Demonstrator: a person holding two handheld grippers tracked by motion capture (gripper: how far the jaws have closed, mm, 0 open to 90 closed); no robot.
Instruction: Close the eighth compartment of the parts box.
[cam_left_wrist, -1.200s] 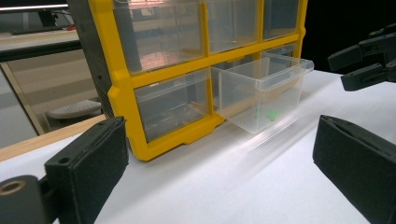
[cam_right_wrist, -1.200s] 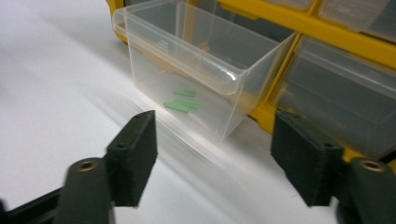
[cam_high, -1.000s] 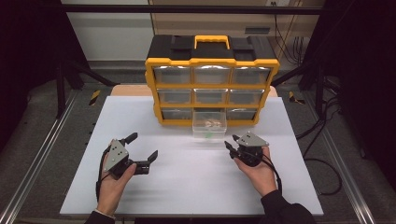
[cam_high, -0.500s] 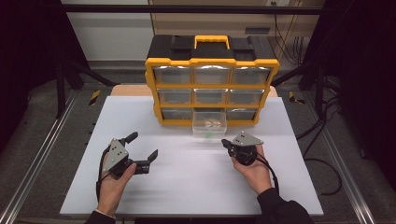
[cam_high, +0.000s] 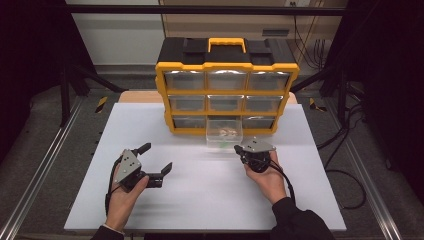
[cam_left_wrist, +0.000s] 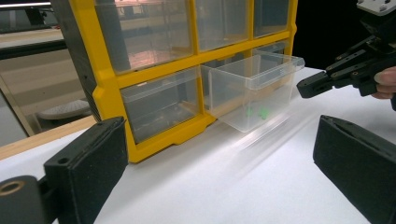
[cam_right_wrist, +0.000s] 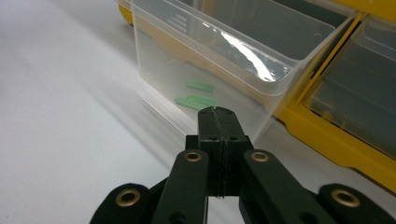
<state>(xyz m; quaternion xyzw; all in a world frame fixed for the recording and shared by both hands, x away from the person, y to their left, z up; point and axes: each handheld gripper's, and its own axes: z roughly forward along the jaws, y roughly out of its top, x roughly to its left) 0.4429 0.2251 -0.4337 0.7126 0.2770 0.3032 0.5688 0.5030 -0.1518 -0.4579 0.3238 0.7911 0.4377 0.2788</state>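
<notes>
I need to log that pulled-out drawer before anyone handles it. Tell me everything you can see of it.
The clear drawer is a see-through plastic bin with a rim lip at the top and thin ridges moulded on its front wall. It is drawn out of the middle slot of the bottom row of the yellow organizer, upright, its base on the white table. Small green flat pieces lie inside. The right tool, shut, points at its front; contact cannot be told.

Dim room; grey floor (cam_high: 45, 130); black frame (cam_high: 65, 90)
</notes>
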